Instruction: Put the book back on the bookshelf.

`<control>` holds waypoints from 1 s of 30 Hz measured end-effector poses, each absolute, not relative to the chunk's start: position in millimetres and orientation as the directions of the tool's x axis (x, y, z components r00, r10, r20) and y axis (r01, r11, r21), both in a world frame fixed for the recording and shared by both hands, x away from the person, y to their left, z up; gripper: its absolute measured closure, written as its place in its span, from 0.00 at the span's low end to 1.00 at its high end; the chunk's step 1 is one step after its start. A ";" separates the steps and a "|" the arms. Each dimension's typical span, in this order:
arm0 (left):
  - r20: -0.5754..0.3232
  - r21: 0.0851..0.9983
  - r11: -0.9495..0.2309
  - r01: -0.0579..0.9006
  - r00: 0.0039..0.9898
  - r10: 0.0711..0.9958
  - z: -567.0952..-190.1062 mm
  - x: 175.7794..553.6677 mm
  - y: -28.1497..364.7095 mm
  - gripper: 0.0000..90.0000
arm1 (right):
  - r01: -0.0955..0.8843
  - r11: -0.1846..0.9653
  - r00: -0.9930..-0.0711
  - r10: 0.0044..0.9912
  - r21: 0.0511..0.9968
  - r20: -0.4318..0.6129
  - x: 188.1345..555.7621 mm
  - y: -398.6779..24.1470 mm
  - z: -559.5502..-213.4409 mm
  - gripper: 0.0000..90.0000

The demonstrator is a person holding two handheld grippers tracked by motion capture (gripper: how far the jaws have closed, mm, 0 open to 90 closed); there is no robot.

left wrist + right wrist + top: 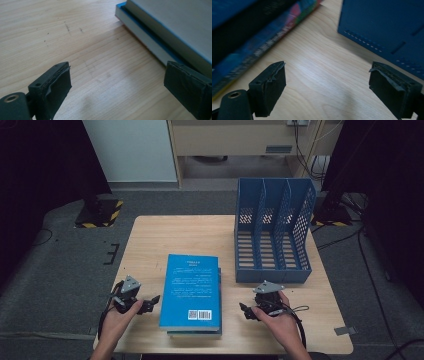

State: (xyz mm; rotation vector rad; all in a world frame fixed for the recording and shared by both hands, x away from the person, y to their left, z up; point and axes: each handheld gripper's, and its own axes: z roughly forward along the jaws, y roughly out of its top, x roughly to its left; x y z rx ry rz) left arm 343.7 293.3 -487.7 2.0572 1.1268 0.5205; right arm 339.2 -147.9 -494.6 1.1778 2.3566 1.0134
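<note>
Presently, we are observing two hand-held grippers flanking a stack of two blue-covered paperback books (191, 290) that is lying flat on the pale wooden table (165, 232), near its front edge. The upper book is sitting almost square on the lower one, with the lower one's edge peeking out at the front.

The left gripper (152, 302) is pointing at the stack's left side; in the left gripper view its padded jaws are standing spread with bare tabletop between them, and the books' page edges (147, 41) are lying just ahead, apart from the pads. The right gripper (245, 310) is pointing at the stack's right side; its jaws are likewise standing wide with nothing between them, the books' spines (259, 47) showing to one side and the blue perforated plastic three-slot file rack (272, 232) to the other. Neither gripper is touching anything.

We are judging the step in hand to be the approach to the stack, with no grasp made yet. The rack, standing behind and to the right of the books, is looking like the probable destination. The next move is calling for one gripper to pinch the top book's edge while the other is steadying the stack, then tipping the book upright.
</note>
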 end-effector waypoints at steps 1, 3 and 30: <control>0.015 0.758 -0.358 0.545 0.535 0.845 -482.6 342.4 293.5 0.08 | 0.562 0.419 -0.619 0.785 0.714 0.027 337.6 -145.1 -490.5 0.16; 0.005 0.772 -0.345 0.534 0.538 0.843 -471.2 341.1 296.2 0.08 | 0.541 0.425 -0.644 0.764 0.726 0.032 334.0 -135.2 -474.0 0.15; -0.175 0.729 -0.388 0.564 0.701 0.691 -448.7 352.4 239.3 0.03 | 0.527 0.436 -0.774 0.601 0.729 0.200 365.1 -52.3 -452.3 0.04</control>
